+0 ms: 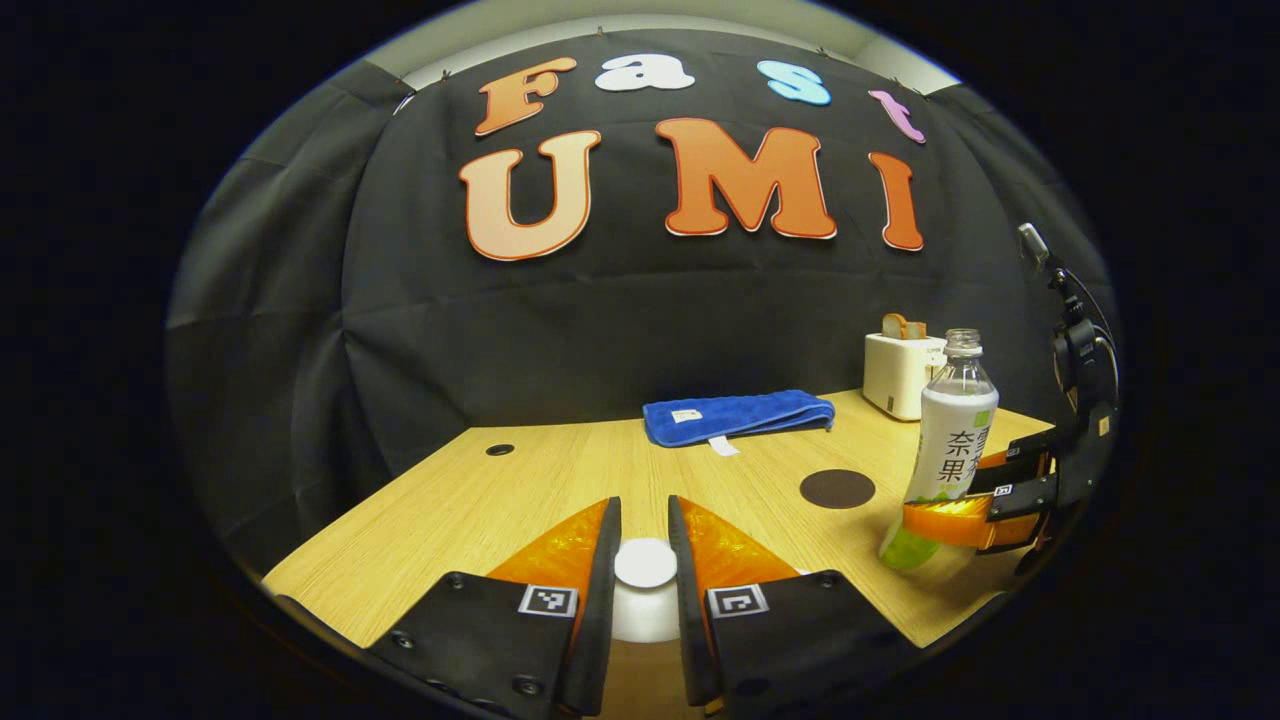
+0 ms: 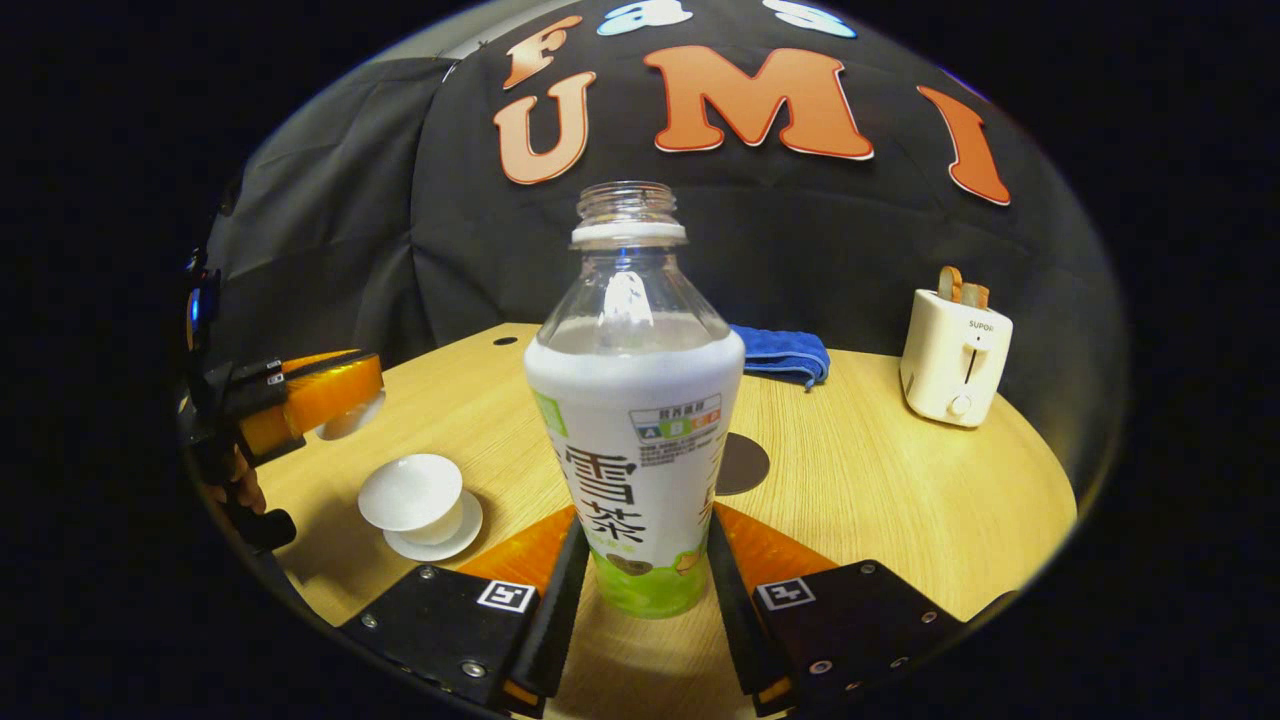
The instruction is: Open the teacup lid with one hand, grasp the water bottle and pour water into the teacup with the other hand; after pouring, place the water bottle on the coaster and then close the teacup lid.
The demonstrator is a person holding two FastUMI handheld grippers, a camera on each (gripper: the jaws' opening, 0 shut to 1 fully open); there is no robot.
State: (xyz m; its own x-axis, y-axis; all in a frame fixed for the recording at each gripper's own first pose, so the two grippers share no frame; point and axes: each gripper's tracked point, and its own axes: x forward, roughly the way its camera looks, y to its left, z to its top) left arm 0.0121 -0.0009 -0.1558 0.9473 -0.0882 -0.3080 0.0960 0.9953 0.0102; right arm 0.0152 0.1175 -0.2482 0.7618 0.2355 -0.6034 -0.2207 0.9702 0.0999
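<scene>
Two grippers: I have one in each hand over the pale wooden table (image 2: 900,500).
Left gripper (image 1: 645,535): in its own view my fingers pinch the round white knob of the white ceramic teacup lid (image 1: 645,585); the knob sits right between the fingertips, touching both.
Lid seen from the right gripper view: the left gripper (image 2: 330,400) is at the far left with a white rounded piece under its fingers, raised clear of the cup.
Teacup: the white ceramic teacup (image 2: 412,495) stands uncovered on its white saucer (image 2: 455,540), at the table's left, below and to the right of the lifted lid.
Right gripper (image 2: 640,560): my fingers press on both sides of the lower part of the clear plastic water bottle with a white and green label (image 2: 635,440); it stands upright between them, uncapped.
Bottle from the left gripper view: the bottle (image 1: 950,450) leans a little, gripped low by the right gripper (image 1: 960,520).
Coaster: the dark round coaster (image 1: 837,488) lies bare just beside the bottle.
Background: a folded blue towel (image 1: 738,415) and a cream toaster (image 2: 955,355) sit at the table's far side.
</scene>
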